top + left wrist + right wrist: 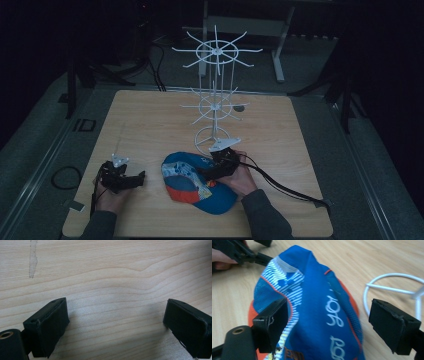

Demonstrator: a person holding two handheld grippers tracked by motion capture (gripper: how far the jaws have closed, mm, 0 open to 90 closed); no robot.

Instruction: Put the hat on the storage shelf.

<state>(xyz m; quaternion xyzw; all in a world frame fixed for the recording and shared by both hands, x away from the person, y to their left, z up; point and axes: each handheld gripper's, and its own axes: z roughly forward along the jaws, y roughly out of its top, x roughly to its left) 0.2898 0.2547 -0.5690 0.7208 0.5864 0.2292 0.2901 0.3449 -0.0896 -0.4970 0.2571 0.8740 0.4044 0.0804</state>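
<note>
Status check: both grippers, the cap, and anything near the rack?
Left gripper open over bare table. Right gripper open, jaws straddling the blue cap. White wire rack stands just beyond cap; its base ring is close.

Dim high view, brighter close-ups

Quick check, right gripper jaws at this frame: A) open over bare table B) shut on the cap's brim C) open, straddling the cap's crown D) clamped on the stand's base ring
C: in the right gripper view the right gripper has its jaws spread wide with the blue cap bunched up between them, not yet pinched; the white stand's base ring lies off to the side.
</note>
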